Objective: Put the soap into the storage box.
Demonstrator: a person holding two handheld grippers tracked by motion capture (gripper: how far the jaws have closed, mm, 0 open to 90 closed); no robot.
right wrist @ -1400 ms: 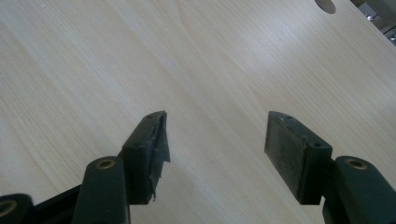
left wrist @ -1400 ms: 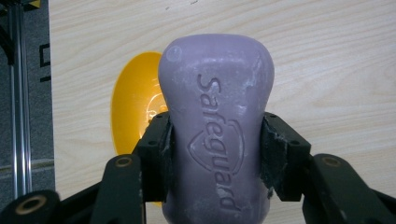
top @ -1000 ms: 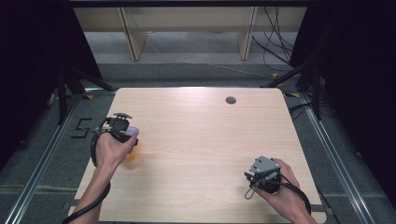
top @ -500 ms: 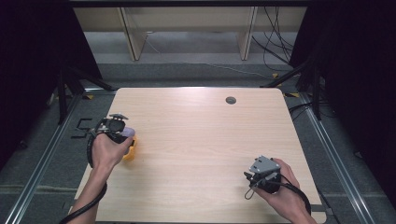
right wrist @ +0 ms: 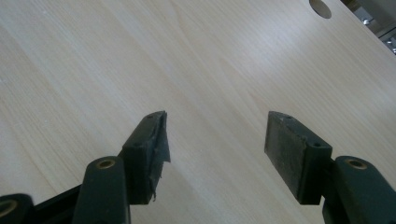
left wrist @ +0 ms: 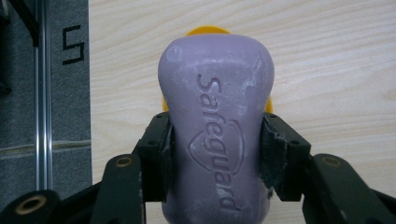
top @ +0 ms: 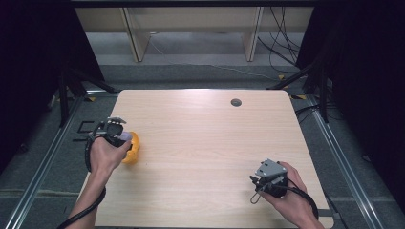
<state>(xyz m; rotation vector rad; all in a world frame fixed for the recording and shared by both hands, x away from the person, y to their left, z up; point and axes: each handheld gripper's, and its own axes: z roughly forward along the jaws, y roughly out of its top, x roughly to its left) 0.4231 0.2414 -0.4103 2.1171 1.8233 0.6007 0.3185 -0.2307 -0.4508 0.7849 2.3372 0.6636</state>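
Observation:
My left gripper [left wrist: 215,149] is shut on a purple soap bar [left wrist: 215,140] stamped "Safeguard", its pads pressing both long sides. Beneath and beyond the bar an orange-yellow object [left wrist: 208,31] peeks out; I cannot tell whether the bar touches it. In the high view the left gripper [top: 123,138] sits at the table's left edge with the soap bar [top: 125,137] over the orange-yellow object [top: 133,149]. My right gripper [right wrist: 215,135] is open above bare wood with nothing between its jaws. The high view shows the right gripper [top: 265,177] near the front right.
The light wooden table [top: 205,129] has a round cable hole [top: 236,102] near its far edge, seen in the right gripper view as a hole [right wrist: 320,8] at top right. A grey floor with a metal rail [left wrist: 41,93] lies left of the table.
The left hand with the soap has shifted slightly, and more of the orange-yellow object now shows beside it. The right hand has stayed put.

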